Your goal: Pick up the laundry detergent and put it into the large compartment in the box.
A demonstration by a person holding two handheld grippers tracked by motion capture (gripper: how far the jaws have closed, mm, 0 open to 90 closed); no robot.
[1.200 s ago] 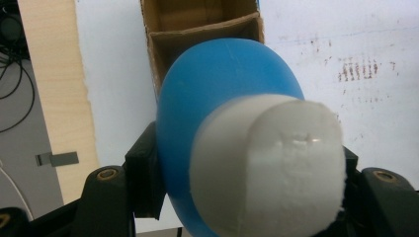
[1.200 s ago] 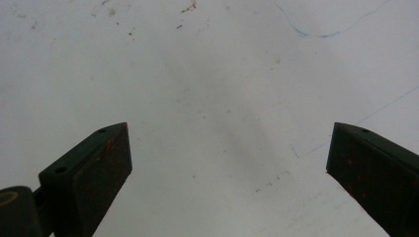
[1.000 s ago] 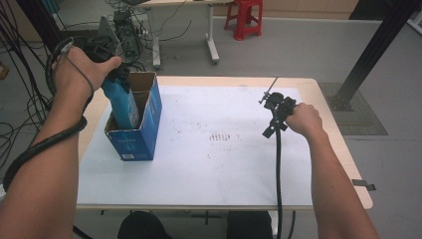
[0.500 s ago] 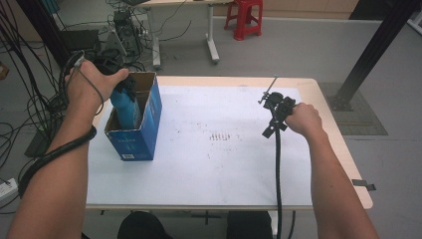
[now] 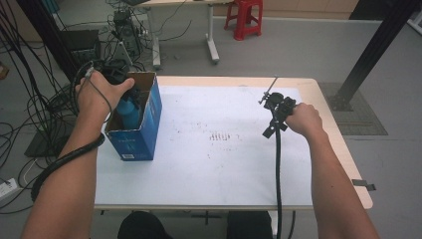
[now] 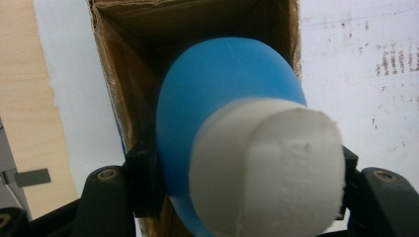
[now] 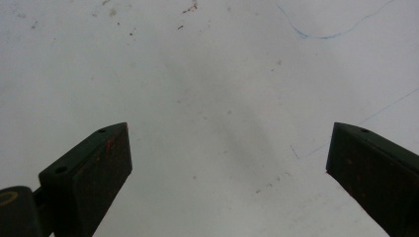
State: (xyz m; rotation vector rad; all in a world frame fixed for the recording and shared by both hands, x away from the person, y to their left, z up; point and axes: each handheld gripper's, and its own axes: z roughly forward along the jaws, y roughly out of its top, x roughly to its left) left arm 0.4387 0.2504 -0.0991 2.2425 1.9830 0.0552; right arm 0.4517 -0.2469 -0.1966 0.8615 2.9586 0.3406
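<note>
Now the blue box stands open-topped near the counter's left edge, with the wide white middle bare between it and the right claw, whose jaws are spread apart over the right side. The left claw grips a blue bottle with a white cap, sunk lower into the box than half a second ago.

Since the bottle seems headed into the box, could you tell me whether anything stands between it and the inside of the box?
Nothing visible does. The left claw is shut on the blue bottle, already partway inside the open cardboard box. The interior below looks bare, though the bottle hides the bottom.
</note>
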